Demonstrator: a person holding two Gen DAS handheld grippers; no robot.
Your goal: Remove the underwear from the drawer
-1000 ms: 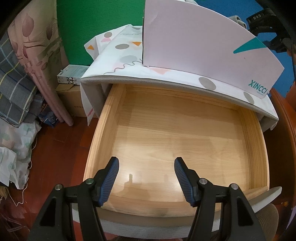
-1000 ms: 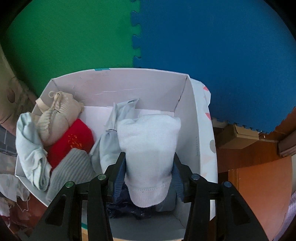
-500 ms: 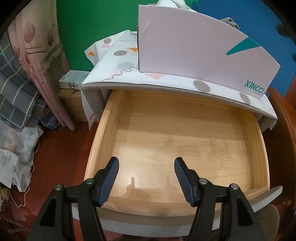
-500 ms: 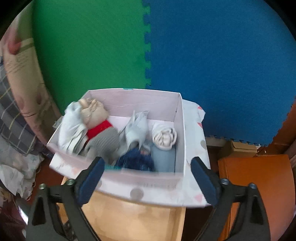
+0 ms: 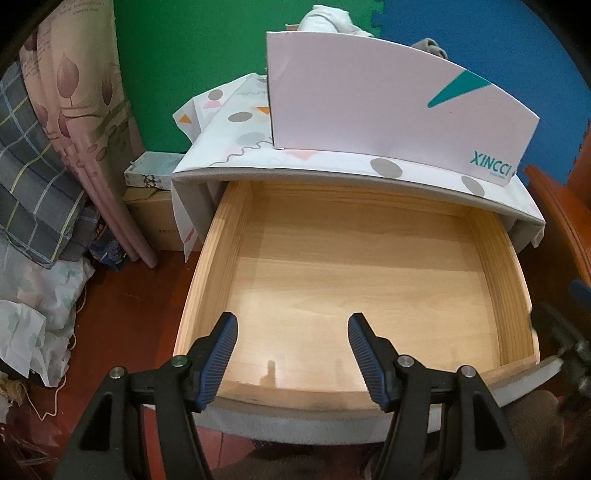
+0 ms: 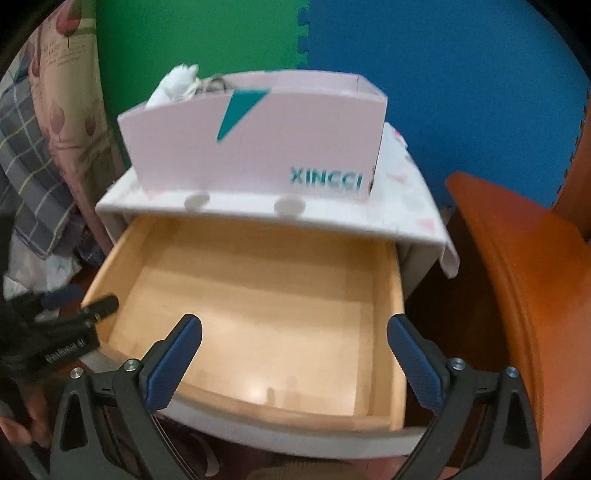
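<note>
Left wrist view shows my pale wooden drawer pulled out and bare inside; rolled underwear pokes above the rim of the pink cardboard box standing on the cloth-covered cabinet top, up and beyond both grippers. My left gripper hangs released over the drawer's front edge. My right gripper gapes wide, empty, alongside it. Nothing seems left to take.
</note>
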